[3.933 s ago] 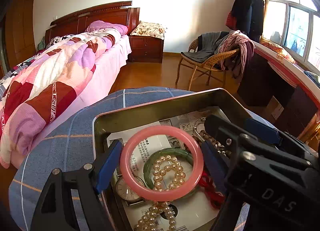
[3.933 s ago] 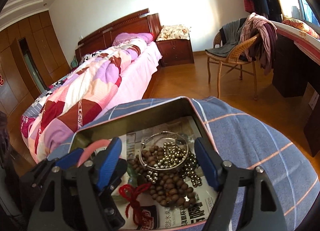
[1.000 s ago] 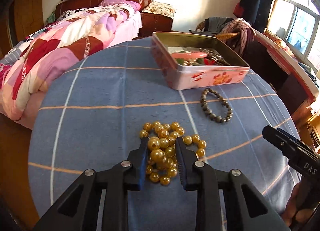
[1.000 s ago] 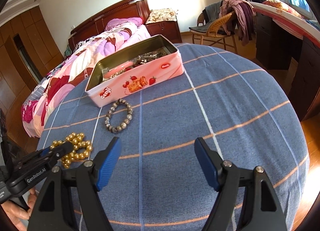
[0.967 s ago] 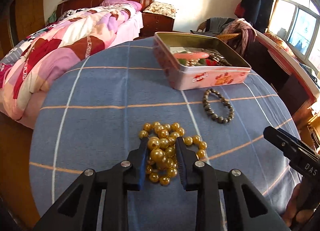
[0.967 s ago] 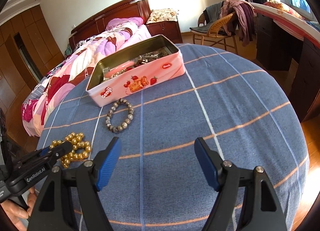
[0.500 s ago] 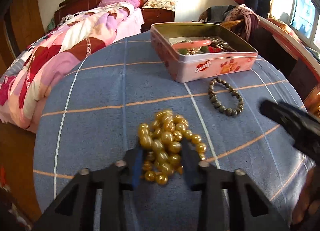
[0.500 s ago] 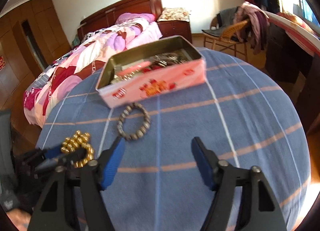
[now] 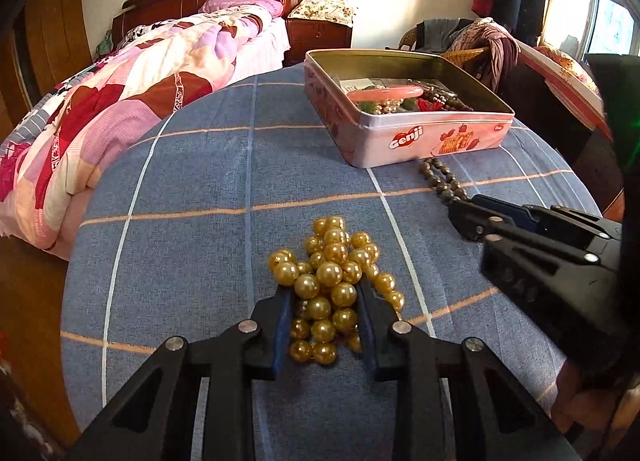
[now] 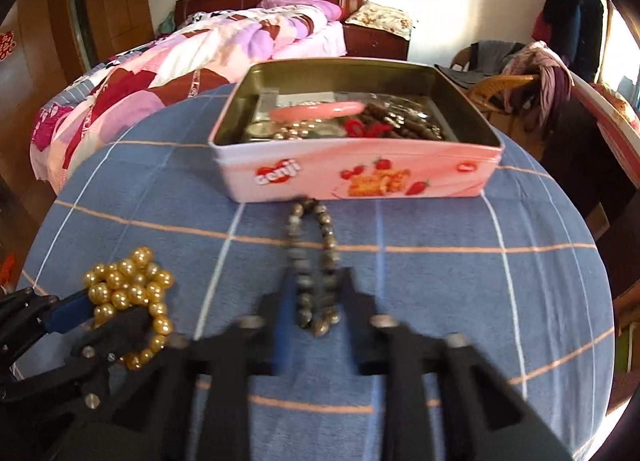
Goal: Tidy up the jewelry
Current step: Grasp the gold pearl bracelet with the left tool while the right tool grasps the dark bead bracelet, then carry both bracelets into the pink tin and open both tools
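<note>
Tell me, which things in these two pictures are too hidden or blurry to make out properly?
- Left view: the near end of the dark bead bracelet is hidden behind the right tongs.
- Right view: the right tongs are motion-blurred, so their grip on the bracelet is unclear.
- Both views: the tin wall hides most of its contents.
- Left view: the left tongs cover part of the gold beads.

A blue checked tablecloth [image 9: 200, 165] covers the round table. Behind it, a bed [image 9: 132, 61] with a patchwork quilt is seen. 1 wicker chair [image 10: 496, 89] draped with clothes is positioned near the window.
</note>
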`<state>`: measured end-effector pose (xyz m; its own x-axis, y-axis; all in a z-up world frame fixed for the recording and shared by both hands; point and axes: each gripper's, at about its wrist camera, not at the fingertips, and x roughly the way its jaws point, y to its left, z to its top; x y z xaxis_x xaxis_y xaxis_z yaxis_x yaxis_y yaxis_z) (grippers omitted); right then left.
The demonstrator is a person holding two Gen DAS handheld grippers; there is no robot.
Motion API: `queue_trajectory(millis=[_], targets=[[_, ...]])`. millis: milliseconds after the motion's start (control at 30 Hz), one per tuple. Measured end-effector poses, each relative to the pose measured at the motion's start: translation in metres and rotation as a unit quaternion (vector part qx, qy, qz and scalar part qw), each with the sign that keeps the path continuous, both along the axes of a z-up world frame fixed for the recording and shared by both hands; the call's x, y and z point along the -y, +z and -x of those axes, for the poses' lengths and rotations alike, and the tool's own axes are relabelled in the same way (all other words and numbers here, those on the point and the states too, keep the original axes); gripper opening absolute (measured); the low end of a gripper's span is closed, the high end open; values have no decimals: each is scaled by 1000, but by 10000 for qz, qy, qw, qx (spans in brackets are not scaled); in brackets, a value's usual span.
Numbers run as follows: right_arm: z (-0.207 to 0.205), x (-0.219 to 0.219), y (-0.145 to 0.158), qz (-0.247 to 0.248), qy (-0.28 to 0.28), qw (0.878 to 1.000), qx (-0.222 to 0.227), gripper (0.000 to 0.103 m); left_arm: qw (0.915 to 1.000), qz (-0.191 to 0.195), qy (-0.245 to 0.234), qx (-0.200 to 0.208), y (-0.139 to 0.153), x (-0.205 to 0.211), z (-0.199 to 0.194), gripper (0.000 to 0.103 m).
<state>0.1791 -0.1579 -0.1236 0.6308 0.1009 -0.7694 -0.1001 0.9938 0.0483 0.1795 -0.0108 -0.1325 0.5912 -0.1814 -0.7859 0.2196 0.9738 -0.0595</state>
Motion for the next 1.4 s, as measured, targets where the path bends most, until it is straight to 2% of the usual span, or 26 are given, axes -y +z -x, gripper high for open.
queue_trajectory(millis=[100,200,300,400,467,567,633,767,867,933,1033,1100,1200,1300,1400], targets=[[9,22,1,-605,-75,9981,-105,20,10000,82,17,-1,0,0,2,29],[24,44,5,-1320,-169,9910,-140,20,9999,139,0,12,0,1,5,29],[36,52,15,-1604,-236,9868,-24,20,9998,175,22,9,0,1,6,28],[47,55,29,-1685,-224,9853,163,7,9994,336,101,75,4,-2,10,20],[53,54,35,-1668,-203,9854,265,7,9989,420,96,161,7,-2,13,18],[51,46,40,-1309,-232,9903,392,8,9988,450,143,140,7,-2,16,18],[46,44,36,-1289,-152,9910,314,12,9987,454,155,154,8,-3,19,18],[39,36,20,-1074,-38,9942,91,12,9984,387,196,368,17,-6,27,17],[27,23,8,-792,31,9968,-41,21,9974,473,269,483,26,-14,29,17],[22,16,2,-544,39,9985,-103,36,9967,523,323,537,31,-19,29,17],[16,5,-3,-215,93,9997,-69,39,9957,583,387,608,37,-26,30,17],[16,-1,-3,54,83,9999,-53,39,9953,624,394,620,38,-29,29,17],[17,-1,-3,249,126,9996,-46,12,9954,636,397,602,37,-29,28,17],[19,10,-2,-7,80,9999,-107,11,9954,654,365,605,37,-27,28,17],[29,28,8,-467,-93,9988,61,11,9952,677,334,626,39,-26,30,17]])
